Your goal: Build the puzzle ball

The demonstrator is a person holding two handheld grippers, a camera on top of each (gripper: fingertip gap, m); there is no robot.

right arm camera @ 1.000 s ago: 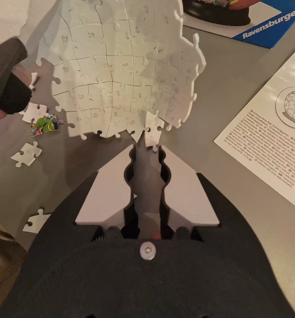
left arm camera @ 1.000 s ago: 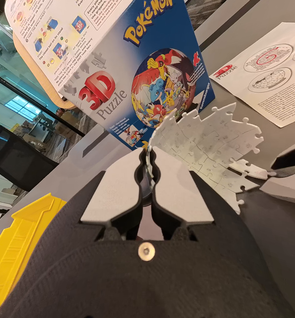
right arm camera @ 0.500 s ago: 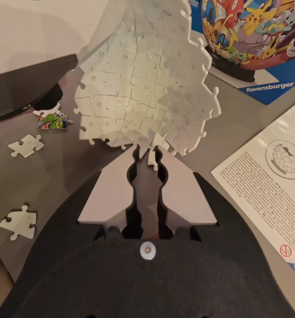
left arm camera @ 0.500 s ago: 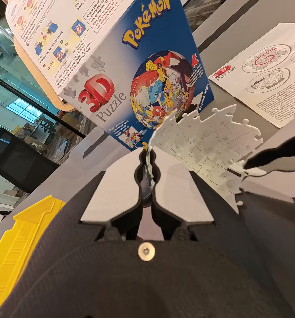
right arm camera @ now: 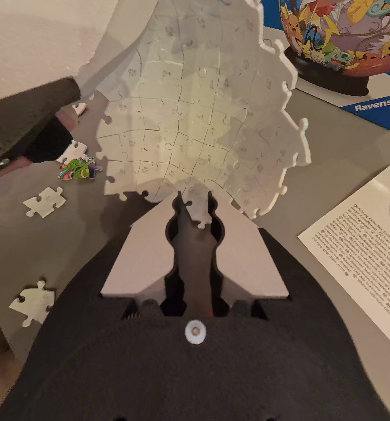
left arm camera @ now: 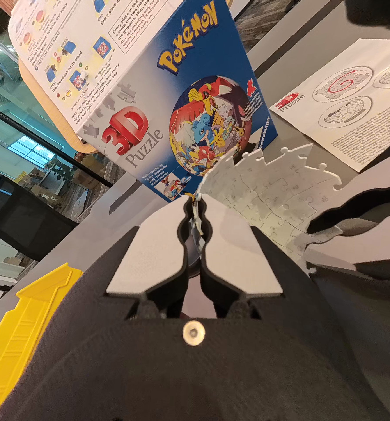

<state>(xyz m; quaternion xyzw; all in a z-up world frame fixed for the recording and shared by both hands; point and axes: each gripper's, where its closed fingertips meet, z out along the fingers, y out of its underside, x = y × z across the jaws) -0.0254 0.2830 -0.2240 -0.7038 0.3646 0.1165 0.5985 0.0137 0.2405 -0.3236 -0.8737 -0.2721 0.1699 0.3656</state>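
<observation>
Fingers [left arm camera: 195, 202] pinch shell [left arm camera: 271, 196] rim; right gripper [right arm camera: 193, 200] holds piece [right arm camera: 198, 210] at opposite edge.

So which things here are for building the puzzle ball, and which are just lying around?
For the job:
- curved puzzle shell
- single piece in the right gripper
- left gripper
- loose pieces
- instruction sheet

Lying about:
- puzzle box
- yellow bin

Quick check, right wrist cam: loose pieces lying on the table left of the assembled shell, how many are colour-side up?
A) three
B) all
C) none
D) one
D: only the green printed piece beside the assembled shell shows colour; the other loose pieces lie white side up.
</observation>
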